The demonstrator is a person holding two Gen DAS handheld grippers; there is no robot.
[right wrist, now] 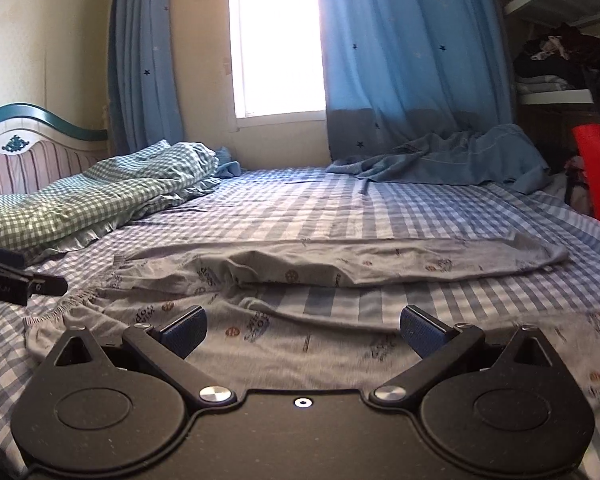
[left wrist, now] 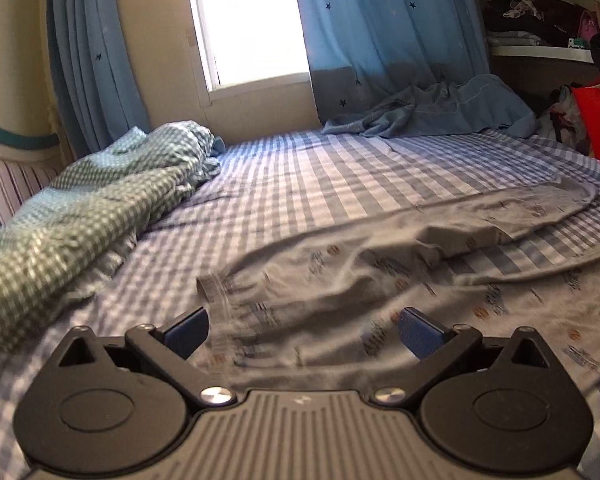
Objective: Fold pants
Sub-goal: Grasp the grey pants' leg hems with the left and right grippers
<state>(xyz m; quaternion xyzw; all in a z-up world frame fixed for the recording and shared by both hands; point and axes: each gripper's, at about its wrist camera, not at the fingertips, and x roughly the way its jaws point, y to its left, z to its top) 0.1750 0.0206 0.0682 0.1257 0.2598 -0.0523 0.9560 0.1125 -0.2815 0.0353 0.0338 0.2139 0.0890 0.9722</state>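
Flat on bed (right wrist: 300, 204): pants (right wrist: 340, 264) (unfolded)

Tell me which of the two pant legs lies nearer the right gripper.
The near leg, the one running right under the open right gripper. The other leg lies farther off toward the window, with a strip of checked sheet between them.
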